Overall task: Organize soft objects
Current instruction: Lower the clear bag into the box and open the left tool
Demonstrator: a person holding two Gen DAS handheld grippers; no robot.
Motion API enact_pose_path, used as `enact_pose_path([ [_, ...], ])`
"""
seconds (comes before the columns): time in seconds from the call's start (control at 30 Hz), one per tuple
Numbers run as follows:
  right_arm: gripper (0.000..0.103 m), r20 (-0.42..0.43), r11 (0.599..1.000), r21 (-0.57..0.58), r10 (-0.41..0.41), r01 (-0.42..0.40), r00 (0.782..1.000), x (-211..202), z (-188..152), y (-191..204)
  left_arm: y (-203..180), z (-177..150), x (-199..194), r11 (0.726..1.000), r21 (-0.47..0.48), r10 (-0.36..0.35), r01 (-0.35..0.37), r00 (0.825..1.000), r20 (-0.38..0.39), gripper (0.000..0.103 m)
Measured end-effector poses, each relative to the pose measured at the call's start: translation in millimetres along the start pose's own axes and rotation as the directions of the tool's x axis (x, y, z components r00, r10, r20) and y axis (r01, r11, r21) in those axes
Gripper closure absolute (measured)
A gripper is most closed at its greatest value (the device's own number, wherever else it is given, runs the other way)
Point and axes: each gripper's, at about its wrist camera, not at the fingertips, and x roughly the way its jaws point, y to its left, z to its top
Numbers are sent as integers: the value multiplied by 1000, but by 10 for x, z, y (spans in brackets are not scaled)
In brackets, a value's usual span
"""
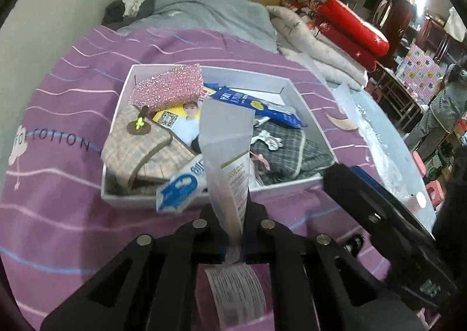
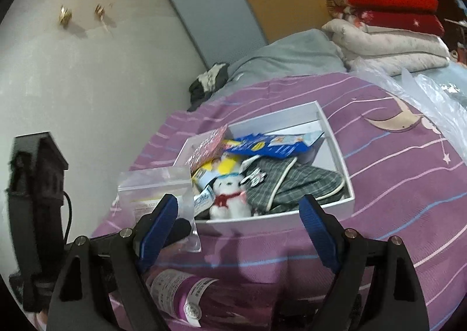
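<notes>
While pinched by its bottom edge in left gripper [image 1: 235,243], clear plastic bag [image 1: 226,153] stands up in front of white box [image 1: 186,202] on purple bedspread [image 1: 58,214]. Looks light, limp, slippery; best gripped near stiff sealed edge. Right gripper [image 2: 239,231] gaping wide, empty.

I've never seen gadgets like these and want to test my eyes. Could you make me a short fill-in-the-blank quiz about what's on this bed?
1. The left gripper is shut on a clear plastic ____.
2. The white box rests on a ____ striped bedcover.
3. The small white plush toy in the box wears a ____ scarf.
4. The right gripper, with blue pads, is ____ and holds nothing.

Missing words: bag; purple; red; open
</notes>
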Motion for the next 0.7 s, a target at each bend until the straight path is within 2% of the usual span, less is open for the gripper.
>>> enact_pose_path([
  [0.07, 16, 0, 1000, -9, -14, 14, 1000, 28, -9, -42, 56, 24, 127, 1000, -30, 0, -1, 999, -34, 95],
  [0.23, 16, -20, 1000, 4, -7, 7, 1000, 117, -105, -105, 222, 173, 172, 991, -127, -48, 46, 999, -11, 95],
  [0.3, 16, -30, 1000, 3, -7, 7, 1000, 152, -131, -110, 247, 223, 275, 990, -139, -35, 29, 999, -37, 95],
  [0.4, 16, -47, 1000, -1, -7, 7, 999, 210, -169, -108, 264, 240, 454, 986, -160, -65, 56, 996, -56, 95],
  [0.5, 16, -60, 1000, 5, -12, 12, 998, 254, -189, -127, 273, 269, 520, 985, -160, -79, 70, 996, -46, 95],
  [0.63, 16, -86, 999, 24, -20, 22, 996, 322, -201, -173, 361, 275, 520, 971, -216, -109, 99, 993, -34, 94],
  [0.7, 16, -96, 999, 22, -23, 25, 995, 343, -213, -161, 353, 204, 448, 972, -223, -74, 70, 997, -13, 92],
])
